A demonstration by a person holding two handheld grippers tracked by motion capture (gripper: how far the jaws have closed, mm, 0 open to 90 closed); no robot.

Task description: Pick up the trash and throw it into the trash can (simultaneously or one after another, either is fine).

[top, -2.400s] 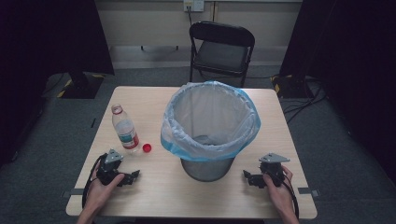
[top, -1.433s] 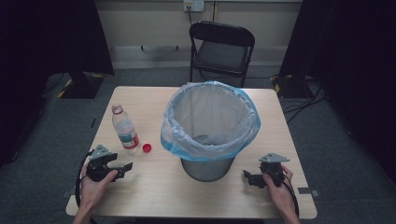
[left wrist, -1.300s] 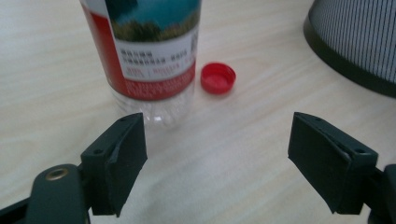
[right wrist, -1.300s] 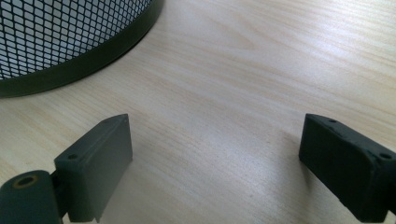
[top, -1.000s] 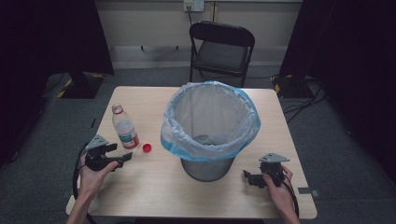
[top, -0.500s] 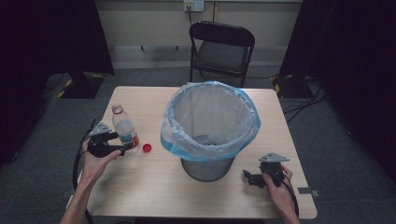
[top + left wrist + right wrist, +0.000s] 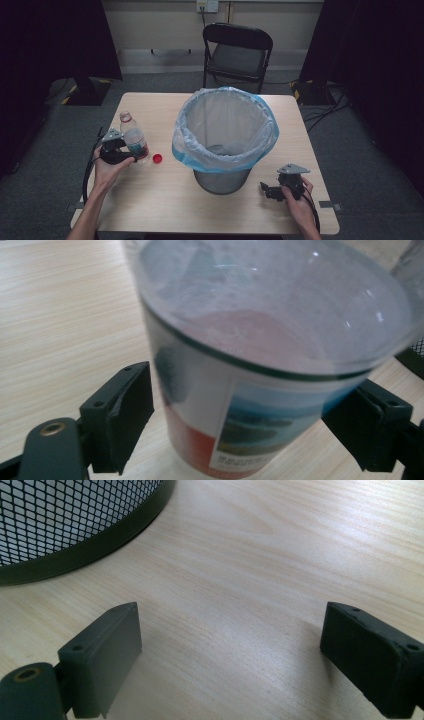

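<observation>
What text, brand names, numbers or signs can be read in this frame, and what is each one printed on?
Nothing can be read.
Bottle label: red and blue with a landscape picture; small lines of print at its lower edge are too blurred to make out.
Red cap: no legible marking.
Bin, table and chair: no lettering seen.

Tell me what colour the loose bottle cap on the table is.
Red; the bottle cap shows best in the high view.
</observation>
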